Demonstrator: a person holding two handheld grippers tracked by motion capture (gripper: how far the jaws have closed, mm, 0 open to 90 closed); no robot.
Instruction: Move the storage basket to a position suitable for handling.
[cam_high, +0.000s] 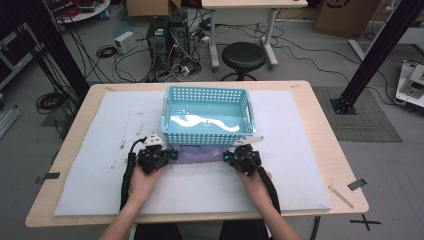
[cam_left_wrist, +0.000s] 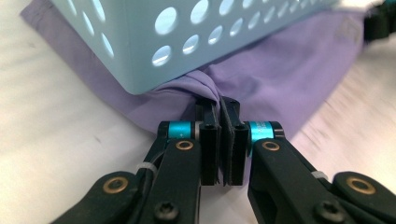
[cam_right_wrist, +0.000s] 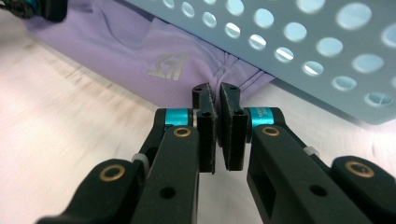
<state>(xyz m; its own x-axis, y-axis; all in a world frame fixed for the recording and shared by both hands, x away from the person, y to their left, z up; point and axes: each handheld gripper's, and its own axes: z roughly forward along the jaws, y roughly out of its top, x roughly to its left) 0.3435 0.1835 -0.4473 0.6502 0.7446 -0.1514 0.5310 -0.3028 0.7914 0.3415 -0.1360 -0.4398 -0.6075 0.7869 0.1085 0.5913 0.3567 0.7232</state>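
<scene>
I am gripping the purple cloth (cam_high: 200, 154) at two points: my left gripper (cam_left_wrist: 219, 105) is clenching a bunched fold, my right gripper (cam_right_wrist: 215, 93) is pinching the edge. The cloth is lying on the white mat (cam_high: 90, 165), partly tucked beneath the blue basket (cam_high: 206, 114). Judged next: drawing it toward me evenly, without dragging the basket.

I see a glossy perforated plastic basket (cam_high: 206, 116), a smooth matt purple cloth (cam_left_wrist: 280, 79) beneath it at centre frame, on a pale foam-like mat (cam_high: 90, 165).
</scene>
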